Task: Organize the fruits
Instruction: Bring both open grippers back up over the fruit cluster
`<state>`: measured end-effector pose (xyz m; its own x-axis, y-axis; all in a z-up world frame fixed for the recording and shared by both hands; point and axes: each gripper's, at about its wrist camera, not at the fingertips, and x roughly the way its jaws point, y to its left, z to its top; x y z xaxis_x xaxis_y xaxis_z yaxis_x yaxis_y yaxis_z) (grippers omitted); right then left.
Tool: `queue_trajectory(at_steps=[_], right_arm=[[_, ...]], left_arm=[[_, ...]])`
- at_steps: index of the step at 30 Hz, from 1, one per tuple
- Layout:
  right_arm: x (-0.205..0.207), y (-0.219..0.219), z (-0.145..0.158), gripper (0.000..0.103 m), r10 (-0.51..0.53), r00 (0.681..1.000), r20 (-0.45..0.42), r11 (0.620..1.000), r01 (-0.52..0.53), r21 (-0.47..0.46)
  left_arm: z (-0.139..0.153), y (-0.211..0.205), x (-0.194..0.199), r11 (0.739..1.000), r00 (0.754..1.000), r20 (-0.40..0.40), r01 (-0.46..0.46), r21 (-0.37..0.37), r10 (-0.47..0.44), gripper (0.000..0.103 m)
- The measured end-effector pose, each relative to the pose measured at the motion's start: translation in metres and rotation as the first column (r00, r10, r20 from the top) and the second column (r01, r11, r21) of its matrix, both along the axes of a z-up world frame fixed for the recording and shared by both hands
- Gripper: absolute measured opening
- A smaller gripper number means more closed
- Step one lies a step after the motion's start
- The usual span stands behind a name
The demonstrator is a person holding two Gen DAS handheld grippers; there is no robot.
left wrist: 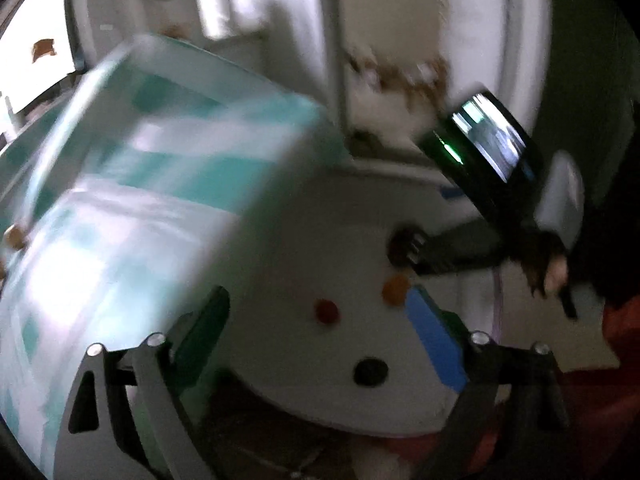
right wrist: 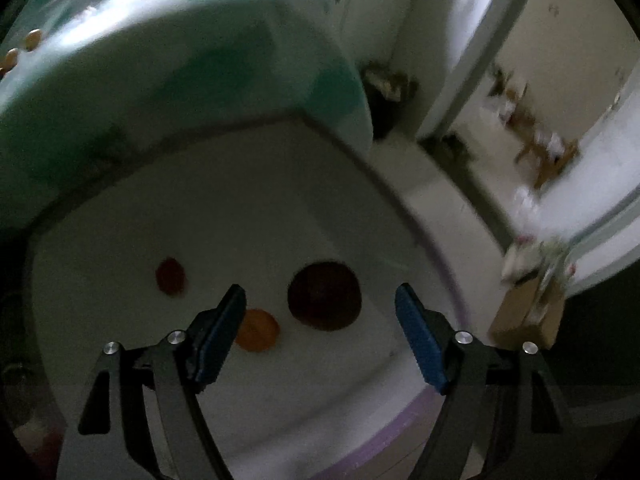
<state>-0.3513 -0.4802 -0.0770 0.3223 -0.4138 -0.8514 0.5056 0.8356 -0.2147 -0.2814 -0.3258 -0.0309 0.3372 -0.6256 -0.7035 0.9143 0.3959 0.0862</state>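
Note:
Three fruits lie on a white table [right wrist: 240, 208]. In the right wrist view there is a small red fruit [right wrist: 171, 276], an orange fruit [right wrist: 258, 330] and a large dark red fruit [right wrist: 325, 296]. My right gripper [right wrist: 320, 312] is open and empty just above them, the dark fruit between its blue pads. In the left wrist view my left gripper [left wrist: 320, 312] is open and empty over the table [left wrist: 300, 240], with the red fruit [left wrist: 327, 311], the orange fruit [left wrist: 396, 289] and a dark fruit [left wrist: 371, 371] ahead. The right gripper [left wrist: 408, 248] shows there above the table.
A bed with a teal and white cover [left wrist: 140, 180] stands beside the table, also in the right wrist view [right wrist: 160, 80]. Small orange things [right wrist: 32, 38] lie on it. A cardboard box [right wrist: 528, 312] stands on the floor to the right. A doorway [right wrist: 540, 100] lies beyond.

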Motion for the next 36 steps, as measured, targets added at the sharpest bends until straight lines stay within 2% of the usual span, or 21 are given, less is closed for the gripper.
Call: queue_trajectory(at_steps=[3,5,7,11,14,18,22,23,25,26,30,32,36], right_arm=[[0.006,0.026,0.034,0.081,0.070,0.996,0.052,0.996,-0.066,-0.065],[0.013,0.050,0.059,0.082,0.133,0.987,0.092,0.985,-0.121,-0.123],[0.020,0.068,0.079,0.082,0.187,0.973,0.133,0.975,-0.166,-0.150],[0.036,0.111,0.114,0.084,0.298,0.932,0.205,0.945,-0.259,-0.198],[0.056,0.136,0.127,0.085,0.368,0.906,0.207,0.920,-0.323,-0.223],[0.084,0.169,0.140,0.086,0.455,0.867,0.203,0.880,-0.403,-0.252],[0.108,0.202,0.144,0.086,0.522,0.826,0.215,0.847,-0.471,-0.245],[0.118,0.210,0.141,0.086,0.535,0.816,0.219,0.841,-0.488,-0.235],[0.132,0.222,0.139,0.086,0.550,0.806,0.218,0.832,-0.505,-0.231],[0.140,0.228,0.137,0.086,0.557,0.803,0.213,0.827,-0.514,-0.229],[0.175,0.251,0.132,0.086,0.581,0.789,0.200,0.812,-0.544,-0.212],[0.194,0.260,0.129,0.086,0.588,0.784,0.200,0.808,-0.554,-0.201],[0.230,0.270,0.121,0.086,0.592,0.780,0.202,0.806,-0.567,-0.170]], left_arm=[[0.035,0.043,0.024,0.984,0.992,-0.020,-0.126,-0.128,0.125,0.096],[0.055,0.075,0.040,0.952,0.973,-0.028,-0.231,-0.200,0.230,0.098],[0.065,0.096,0.051,0.924,0.953,-0.040,-0.300,-0.238,0.299,0.099],[0.081,0.160,0.080,0.840,0.887,-0.056,-0.452,-0.299,0.458,0.101],[0.088,0.197,0.095,0.787,0.843,-0.064,-0.523,-0.327,0.533,0.101],[0.097,0.243,0.109,0.731,0.782,-0.029,-0.594,-0.335,0.622,0.101],[0.098,0.291,0.148,0.637,0.688,-0.058,-0.698,-0.326,0.724,0.101],[0.096,0.304,0.161,0.605,0.658,-0.079,-0.728,-0.324,0.749,0.101],[0.092,0.327,0.185,0.544,0.599,-0.107,-0.777,-0.316,0.794,0.101],[0.090,0.334,0.196,0.526,0.581,-0.115,-0.792,-0.310,0.806,0.101],[0.083,0.353,0.232,0.486,0.533,-0.124,-0.828,-0.281,0.837,0.101],[0.080,0.357,0.249,0.476,0.522,-0.131,-0.836,-0.272,0.843,0.101],[0.074,0.361,0.272,0.472,0.520,-0.152,-0.840,-0.267,0.840,0.101]])
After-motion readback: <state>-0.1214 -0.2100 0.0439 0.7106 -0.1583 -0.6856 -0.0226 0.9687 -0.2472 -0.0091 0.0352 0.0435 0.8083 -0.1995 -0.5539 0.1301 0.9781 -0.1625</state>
